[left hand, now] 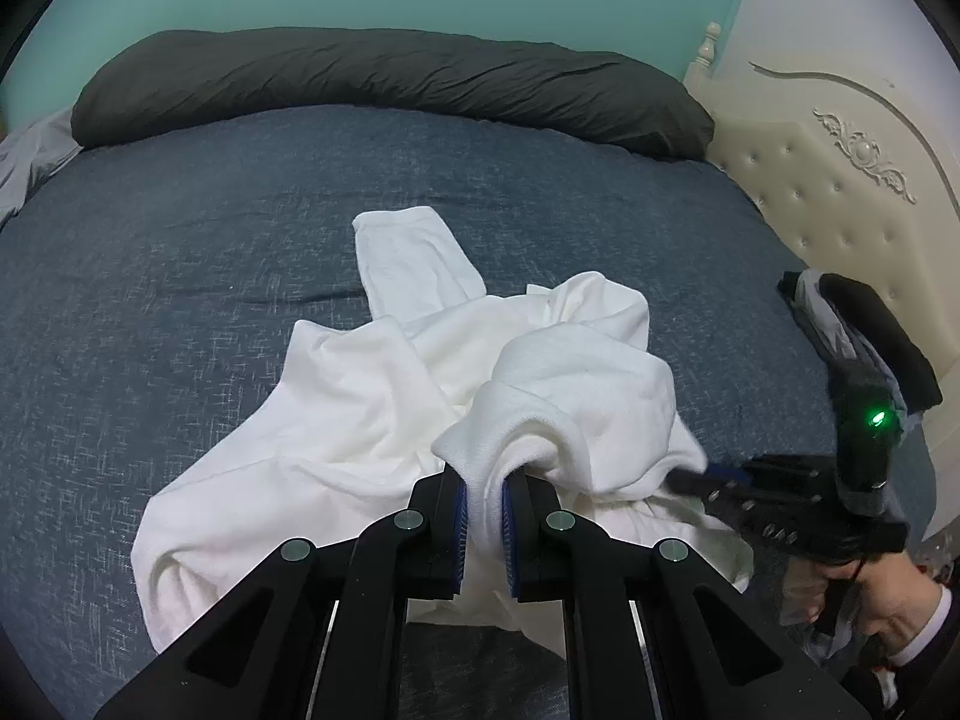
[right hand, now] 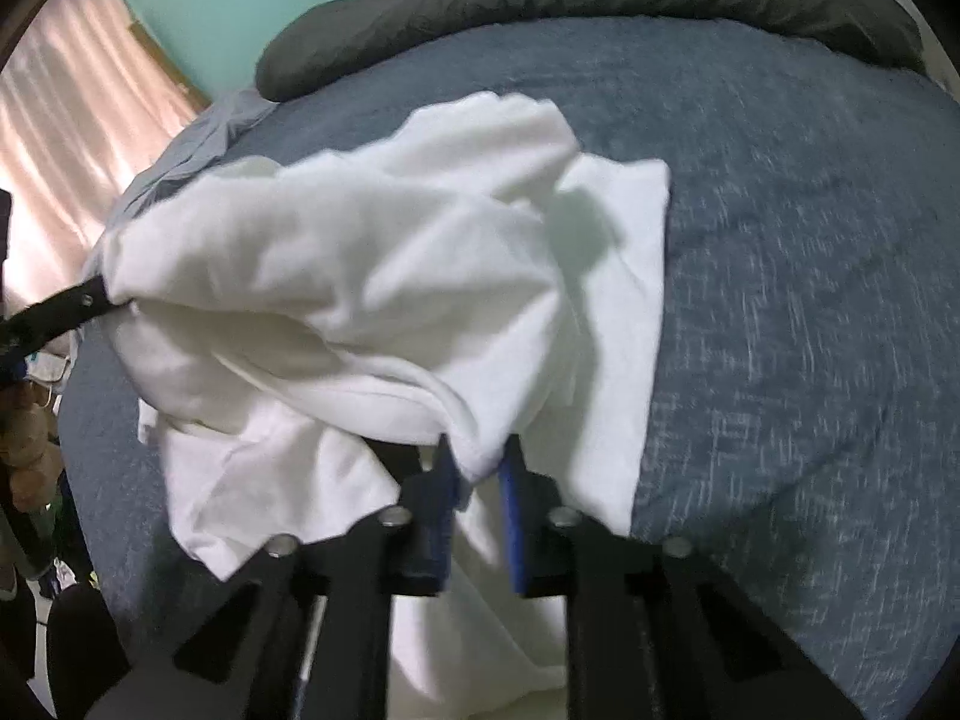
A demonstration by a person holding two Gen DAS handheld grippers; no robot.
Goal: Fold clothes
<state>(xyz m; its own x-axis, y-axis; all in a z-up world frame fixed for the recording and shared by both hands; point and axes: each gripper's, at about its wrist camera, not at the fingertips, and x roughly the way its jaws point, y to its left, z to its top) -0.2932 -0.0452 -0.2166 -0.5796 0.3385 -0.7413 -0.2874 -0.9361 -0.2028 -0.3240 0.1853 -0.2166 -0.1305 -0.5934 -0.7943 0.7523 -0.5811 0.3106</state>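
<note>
A crumpled white garment (left hand: 372, 396) lies on the blue bed cover (left hand: 180, 240), with one sleeve stretched toward the pillow. My left gripper (left hand: 483, 480) is shut on a raised fold of it near its front edge. In the same view my right gripper (left hand: 690, 474) comes in from the right, its tips tucked under the cloth, with a person's hand (left hand: 888, 606) on the handle. In the right wrist view the white garment (right hand: 372, 276) is bunched and lifted. My right gripper (right hand: 480, 462) is shut on a hem, and my left gripper (right hand: 90, 300) holds the cloth's far left end.
A long dark grey pillow (left hand: 390, 72) lies along the far side of the bed. A cream tufted headboard (left hand: 840, 192) stands at the right, with a pile of dark clothes (left hand: 870, 330) before it. A pink curtain (right hand: 72, 138) hangs beyond the bed's left side.
</note>
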